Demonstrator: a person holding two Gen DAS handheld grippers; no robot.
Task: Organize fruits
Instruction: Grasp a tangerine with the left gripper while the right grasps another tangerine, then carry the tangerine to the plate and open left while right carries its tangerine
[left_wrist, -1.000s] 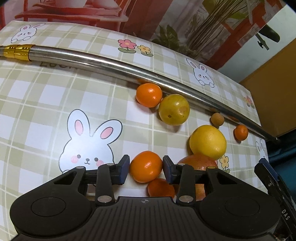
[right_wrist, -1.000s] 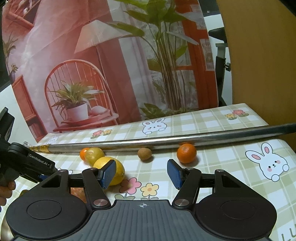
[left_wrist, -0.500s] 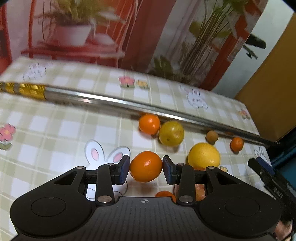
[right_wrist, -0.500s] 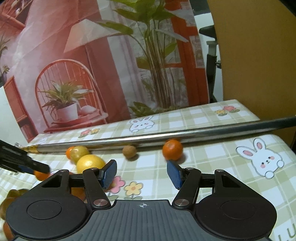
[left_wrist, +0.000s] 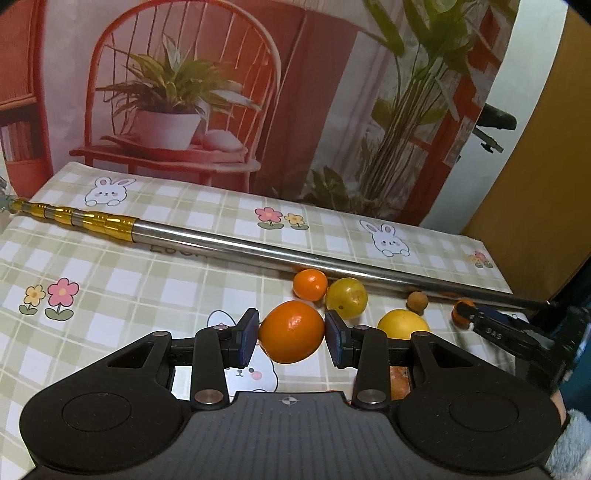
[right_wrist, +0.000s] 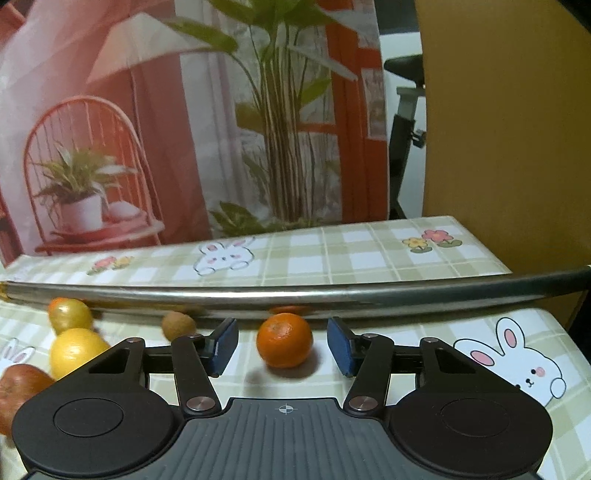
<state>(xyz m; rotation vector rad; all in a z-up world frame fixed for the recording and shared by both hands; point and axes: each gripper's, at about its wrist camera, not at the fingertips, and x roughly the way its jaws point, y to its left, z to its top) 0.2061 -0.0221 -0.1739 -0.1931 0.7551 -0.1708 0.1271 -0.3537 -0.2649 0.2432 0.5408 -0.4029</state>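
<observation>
My left tool is clenched on a large orange, both pads pressing its sides, lifted clear of the counter for carrying; my right tool is closing, pads not yet touching a small mandarin resting between them on the counter, just before the metal pole at its 12 o'clock; remaining fruit lies toward 9 o'clock, a lemon nearest.

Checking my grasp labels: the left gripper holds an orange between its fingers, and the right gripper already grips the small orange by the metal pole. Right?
Half right. The left gripper does hold an orange. In the right wrist view, the right gripper is closing, not yet touching the small orange by the metal pole.
</observation>
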